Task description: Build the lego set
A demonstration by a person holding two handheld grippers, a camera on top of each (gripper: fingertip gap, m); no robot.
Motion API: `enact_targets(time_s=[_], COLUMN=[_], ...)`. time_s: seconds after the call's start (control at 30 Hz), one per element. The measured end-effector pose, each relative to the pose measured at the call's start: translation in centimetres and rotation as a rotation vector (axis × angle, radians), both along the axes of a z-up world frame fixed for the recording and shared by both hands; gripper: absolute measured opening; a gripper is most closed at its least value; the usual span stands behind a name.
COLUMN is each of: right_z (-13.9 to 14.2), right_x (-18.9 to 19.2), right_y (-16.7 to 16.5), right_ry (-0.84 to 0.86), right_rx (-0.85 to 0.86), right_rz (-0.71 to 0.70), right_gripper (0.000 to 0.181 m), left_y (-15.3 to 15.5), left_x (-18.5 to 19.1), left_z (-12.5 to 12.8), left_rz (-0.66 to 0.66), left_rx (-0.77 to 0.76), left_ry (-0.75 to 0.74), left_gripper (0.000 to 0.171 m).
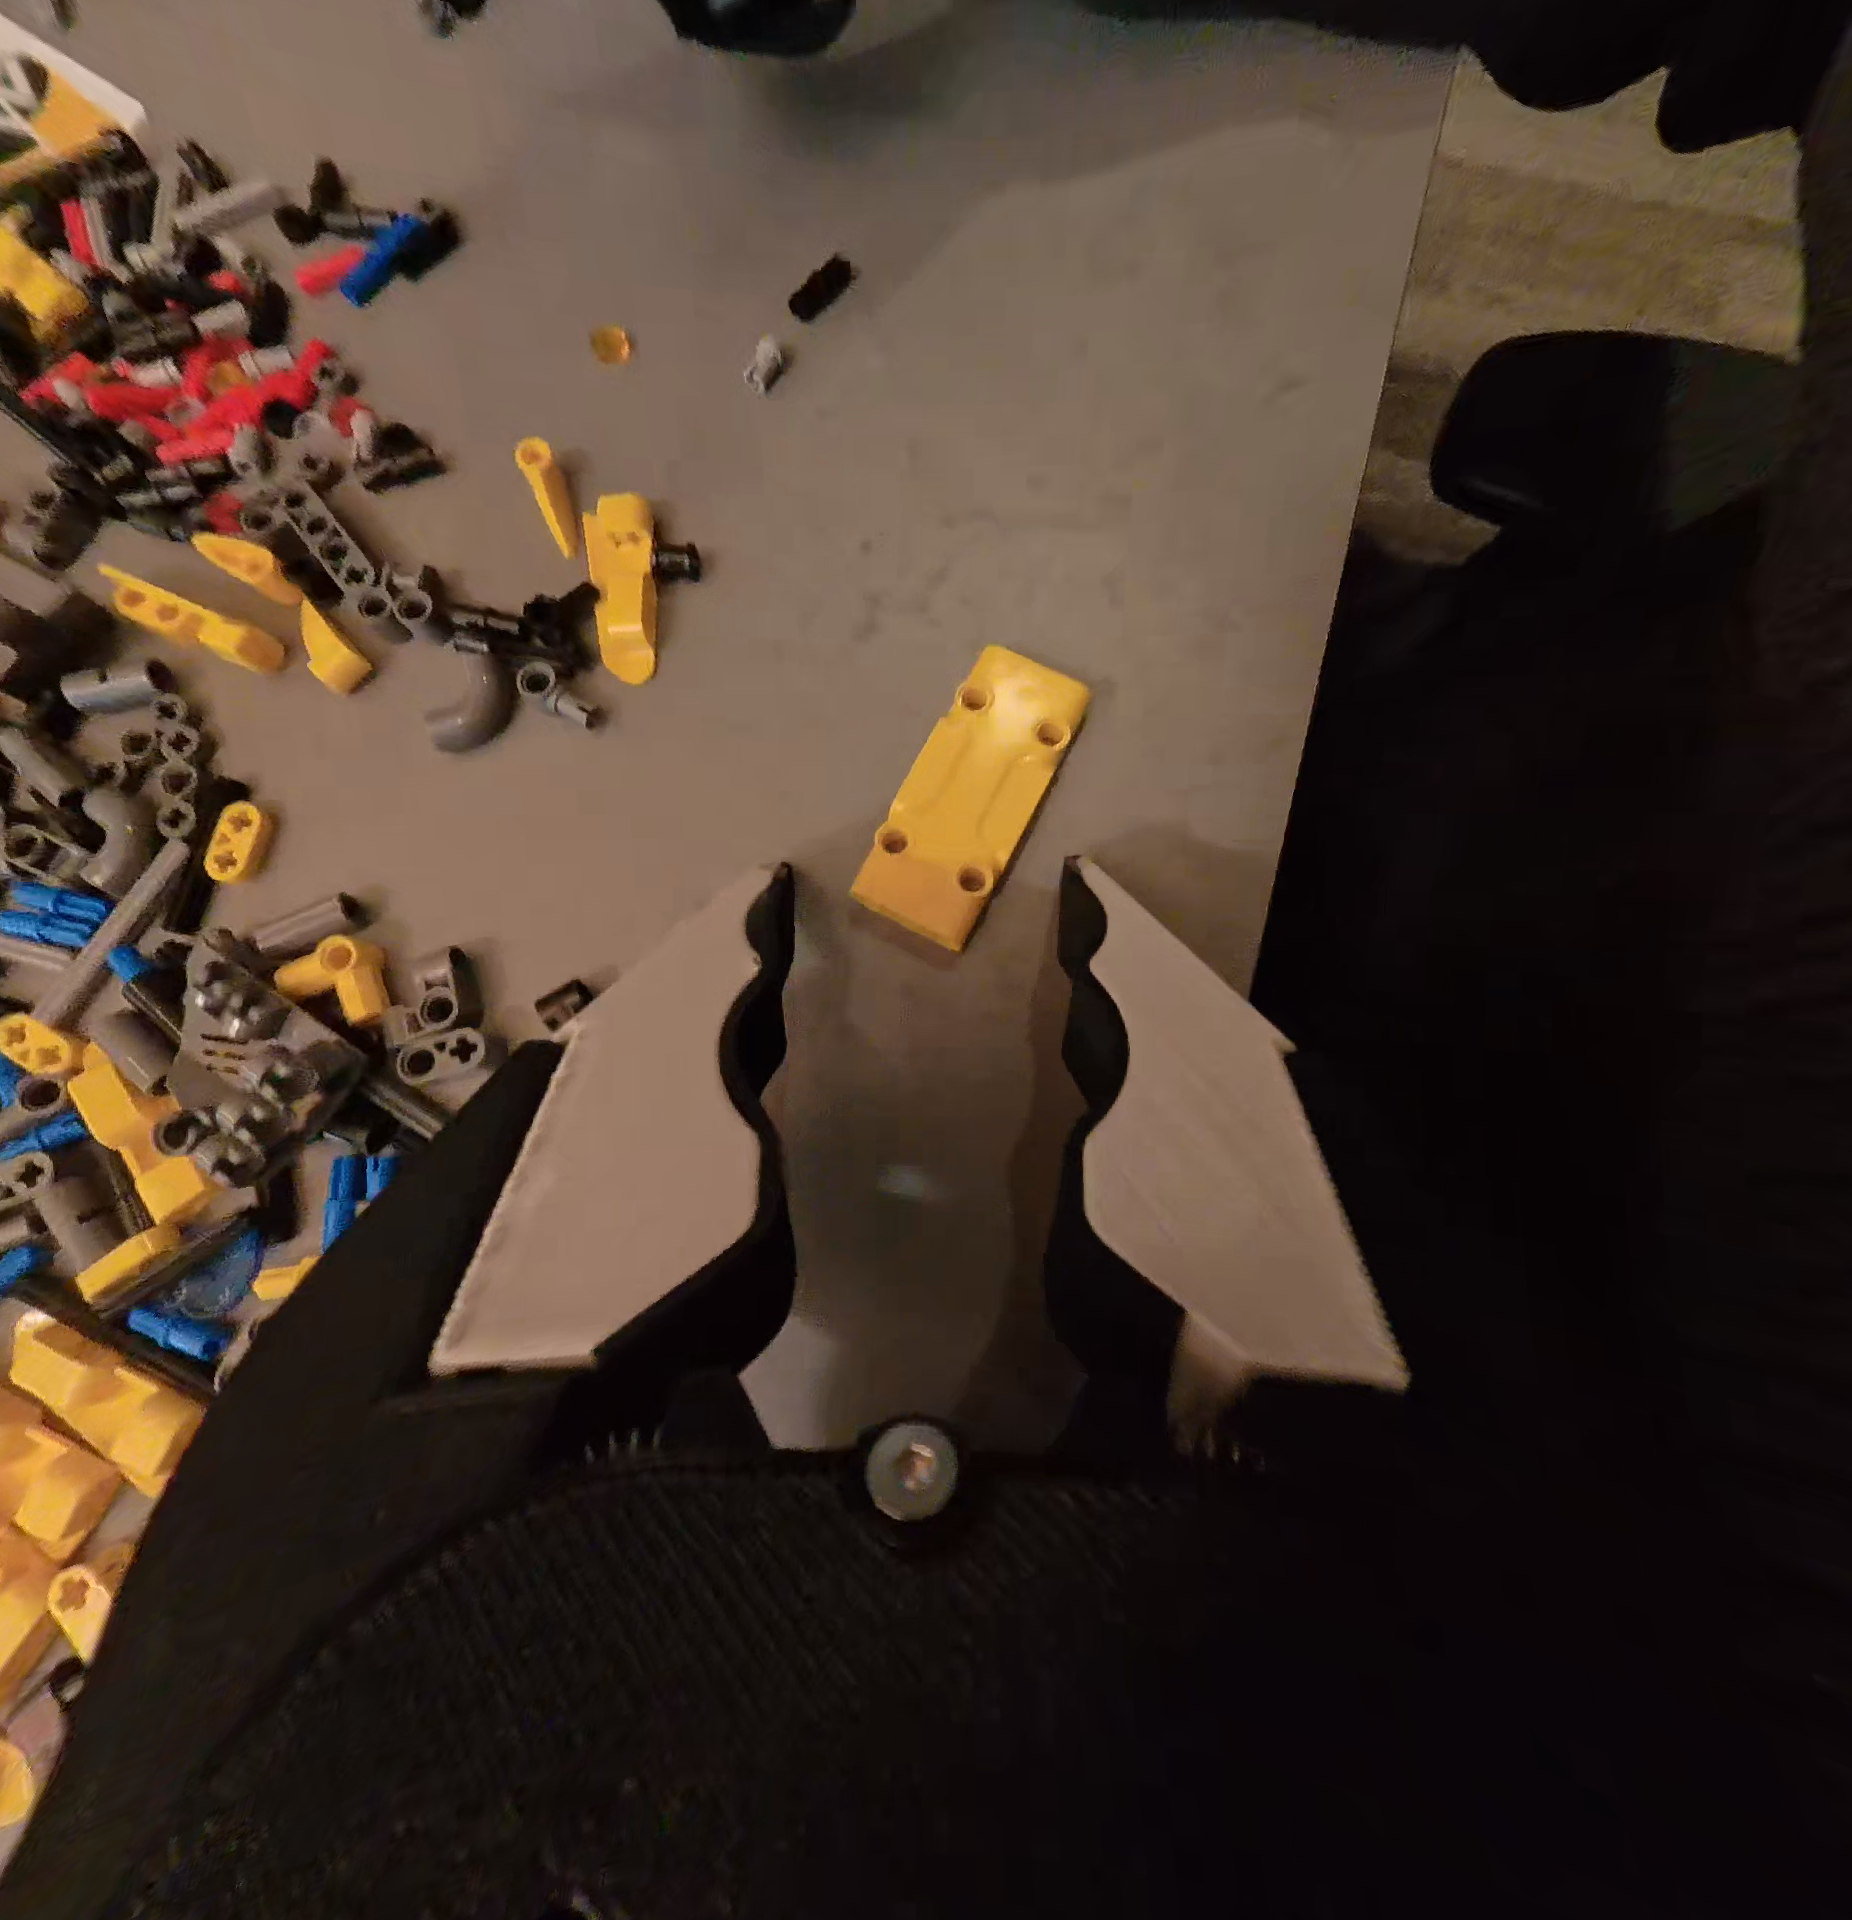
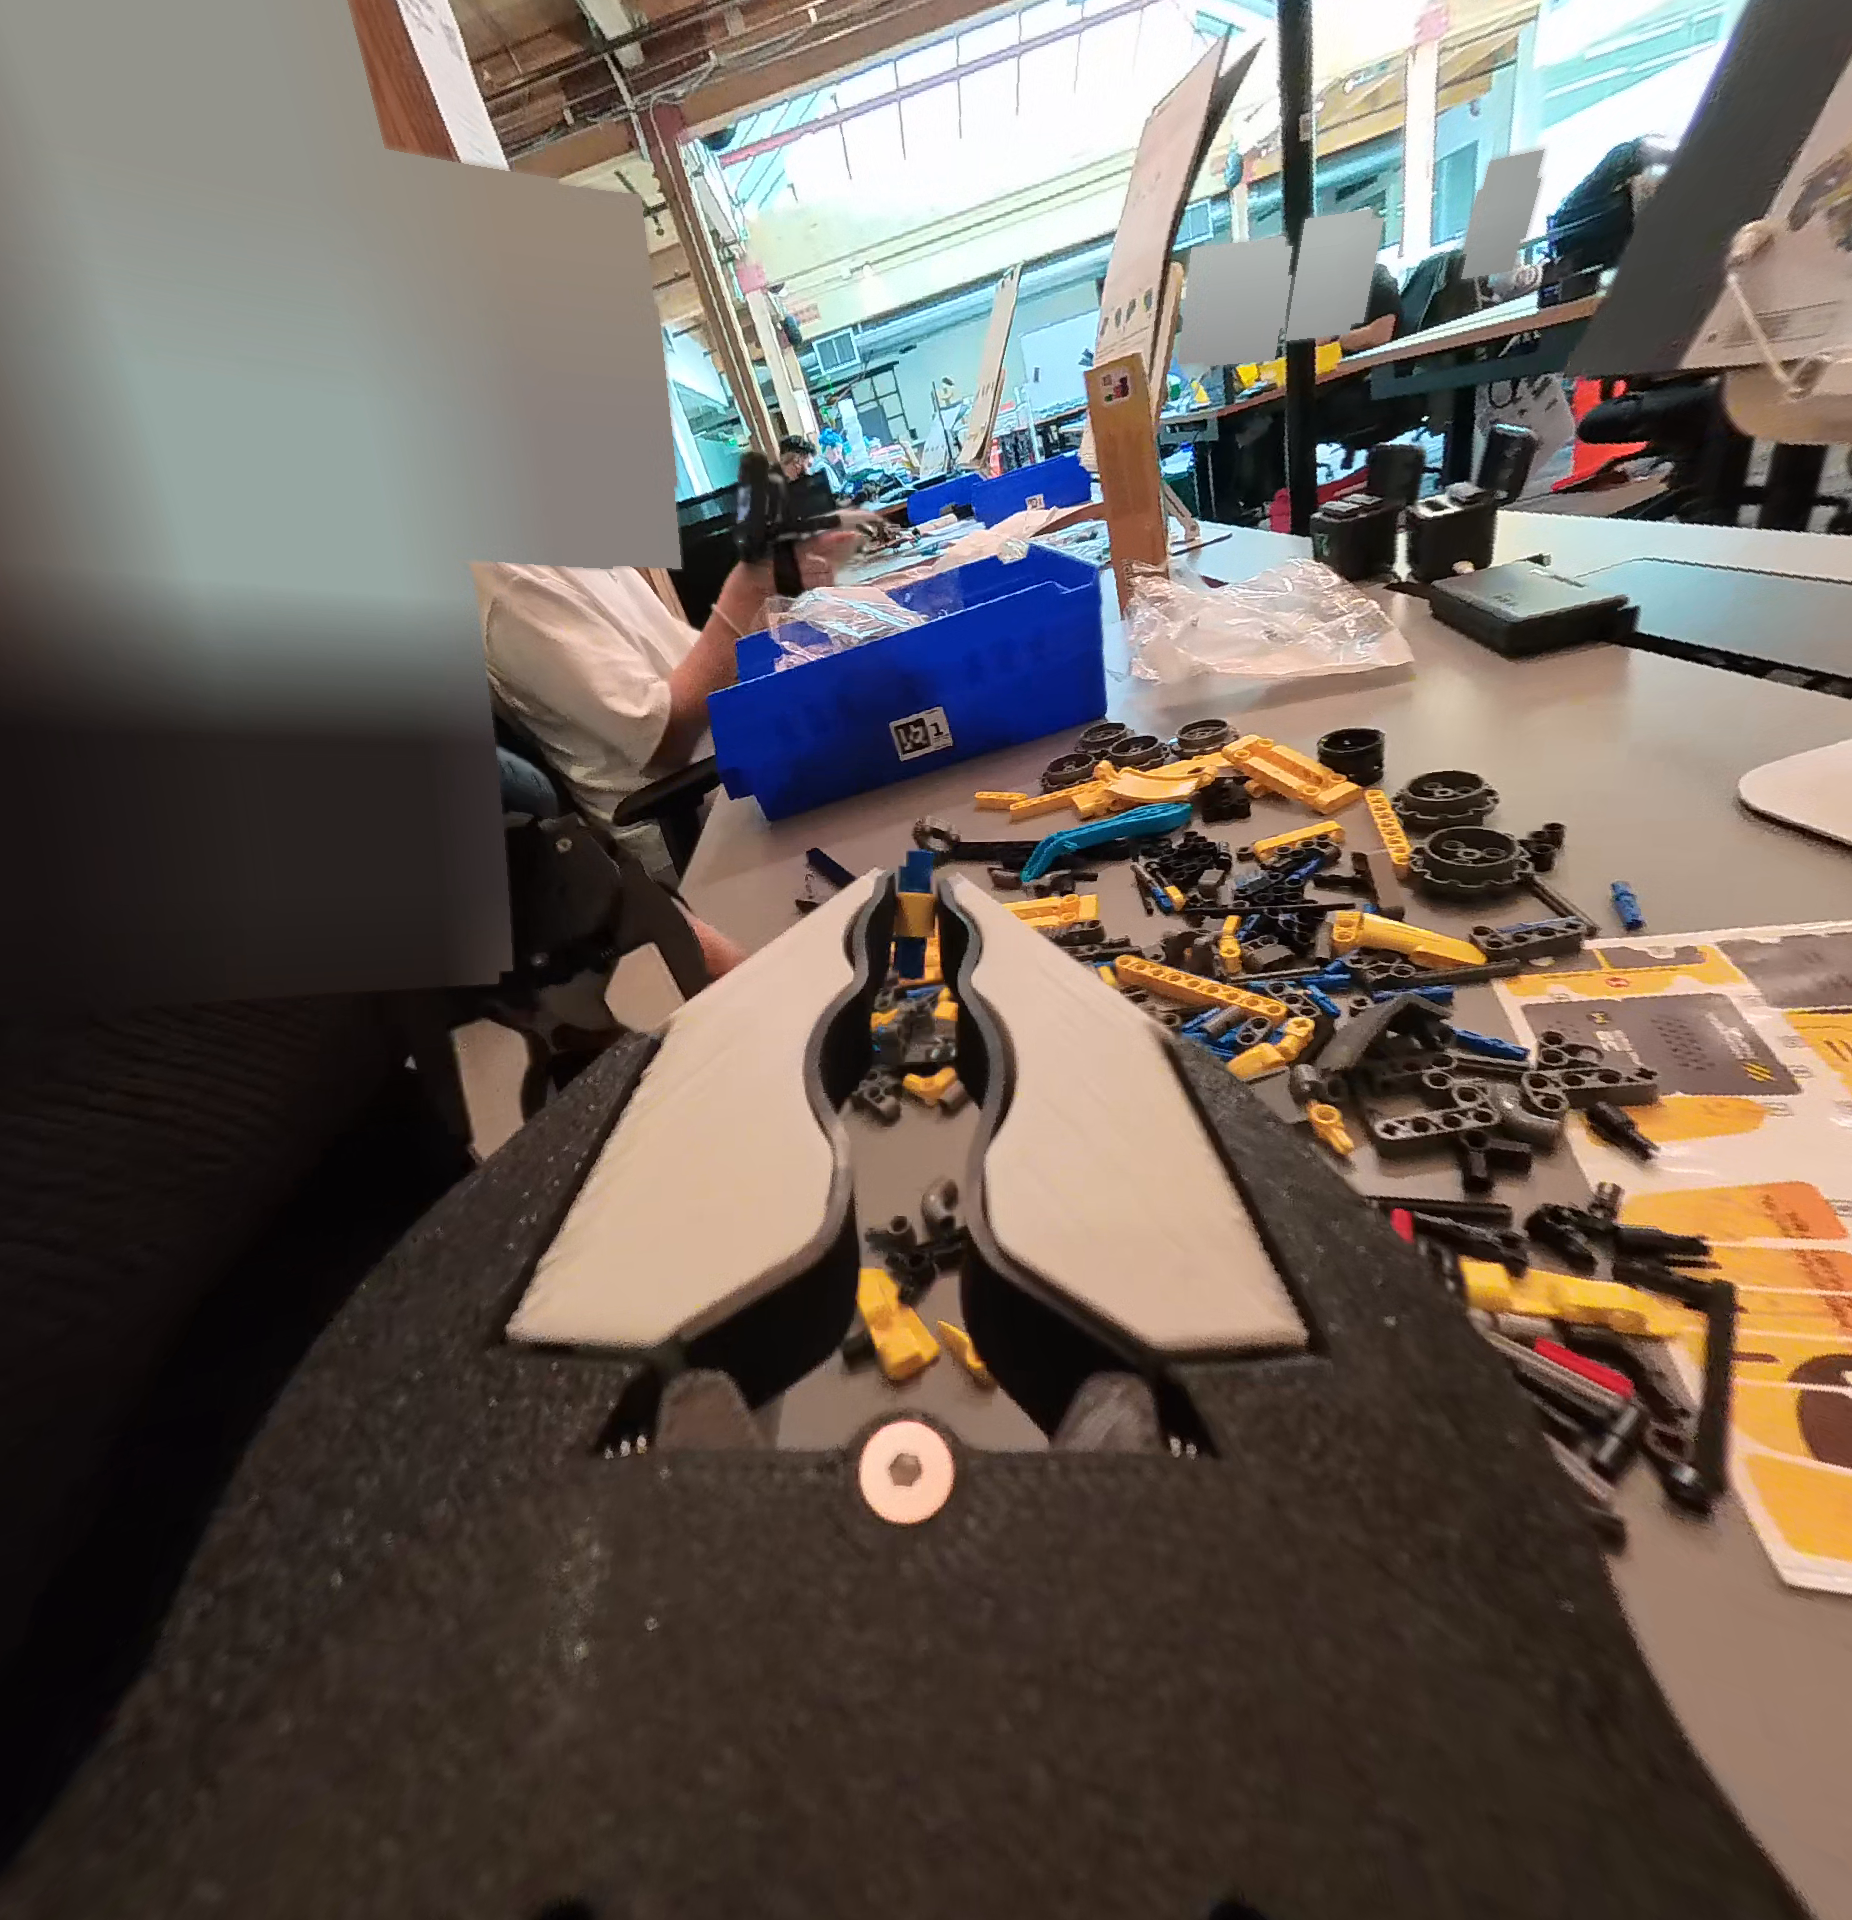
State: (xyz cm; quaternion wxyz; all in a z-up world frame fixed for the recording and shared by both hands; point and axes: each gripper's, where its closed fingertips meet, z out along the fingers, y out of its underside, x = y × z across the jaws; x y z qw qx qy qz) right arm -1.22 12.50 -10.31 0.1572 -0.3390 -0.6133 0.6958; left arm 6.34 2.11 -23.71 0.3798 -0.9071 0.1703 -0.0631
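In the left wrist view, a flat yellow panel with a hole near each corner lies alone on the grey table. My left gripper is open and empty, its tips just short of the panel's near end. In the right wrist view, my right gripper is shut on a small blue and yellow piece and holds it above the table. Loose yellow, black, grey and blue parts lie spread beyond it.
A heap of loose parts fills the table's left side in the left wrist view; the table edge and a dark chair are on the right. A blue bin, plastic bags, a sticker sheet and a seated person show in the right wrist view. Tip to tip, the grippers are about 20 cm apart.
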Motion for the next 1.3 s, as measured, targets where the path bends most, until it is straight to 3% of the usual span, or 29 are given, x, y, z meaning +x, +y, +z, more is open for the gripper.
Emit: enact_targets(time_s=[0.1,0.47,0.8,1.03,1.3], right_z=[0.2,0.4,0.3,0.0,0.0], right_x=[0.3,1.0,0.8,0.4,0.1], right_y=[-0.7,-0.6,1.2,2.6,4.2], right_ry=[0.012,0.046,-0.006,-0.061,-0.059], right_rx=[-0.008,0.018,-0.065,-0.163,-0.197], right_rz=[0.006,-0.088,-0.103,-0.097,-0.135], right_gripper=[0.008,0.008,0.008,0.007,0.007], left_y=[0.5,3.6,6.1,6.4,6.1], left_x=[0.0,-1.0,-1.3,-1.3,-0.9], left_z=[0.1,0.3,0.2,0.3,0.2], left_rz=[0.032,0.076,-0.086,-0.216,-0.244], left_rx=[0.027,0.103,0.102,0.061,0.11], left_ry=[0.024,0.194,0.159,0.056,0.143], left_gripper=[0.034,0.025,0.026,0.026,0.026])
